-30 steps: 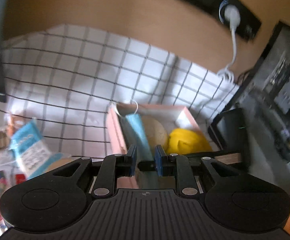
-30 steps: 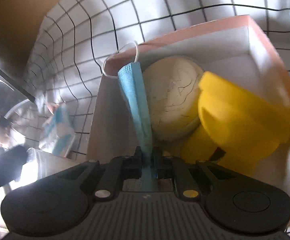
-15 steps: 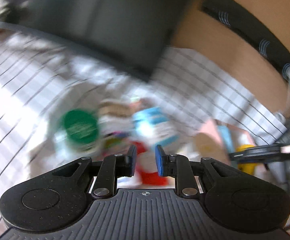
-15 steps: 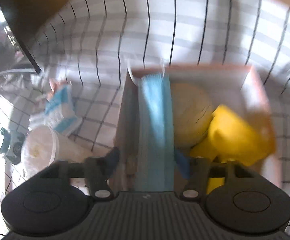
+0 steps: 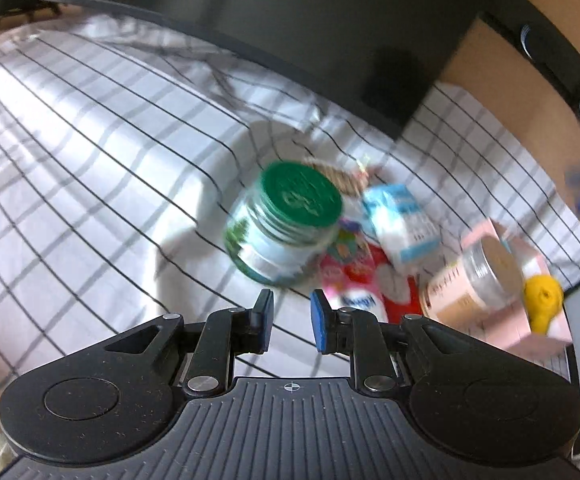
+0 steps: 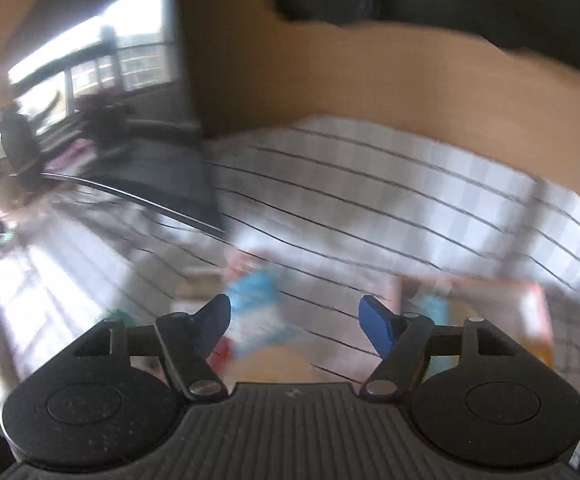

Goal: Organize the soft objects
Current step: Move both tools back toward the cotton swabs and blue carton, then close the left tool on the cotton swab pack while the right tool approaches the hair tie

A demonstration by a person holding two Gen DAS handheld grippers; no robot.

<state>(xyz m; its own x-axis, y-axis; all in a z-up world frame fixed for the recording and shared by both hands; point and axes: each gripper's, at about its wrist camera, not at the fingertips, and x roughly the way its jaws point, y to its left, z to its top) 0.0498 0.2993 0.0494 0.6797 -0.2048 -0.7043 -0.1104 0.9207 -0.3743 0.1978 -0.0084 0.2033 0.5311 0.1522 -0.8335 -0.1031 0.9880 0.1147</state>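
**Checked cloth, box part-filled, pile still waiting**

Checked cloth point(image 5: 89, 128) covers the tabletop. At far right sits the pink box point(image 5: 530, 320), already holding a yellow soft toy point(image 5: 544, 300); the blue mask lies there too, judging by the blurred right view. Left of it a pile remains: a green-lidded jar point(image 5: 285, 228), a blue-and-white tissue pack point(image 5: 404, 226) and a red-and-white packet point(image 5: 364, 284), so sorting looks unfinished. Unlike a second ago, the right gripper point(image 6: 294, 322) no longer pinches the mask; its jaws have just been opening and stand spread, empty. The left gripper point(image 5: 290, 316), nearly pressed together and holding nothing, now faces the pile instead of the box.
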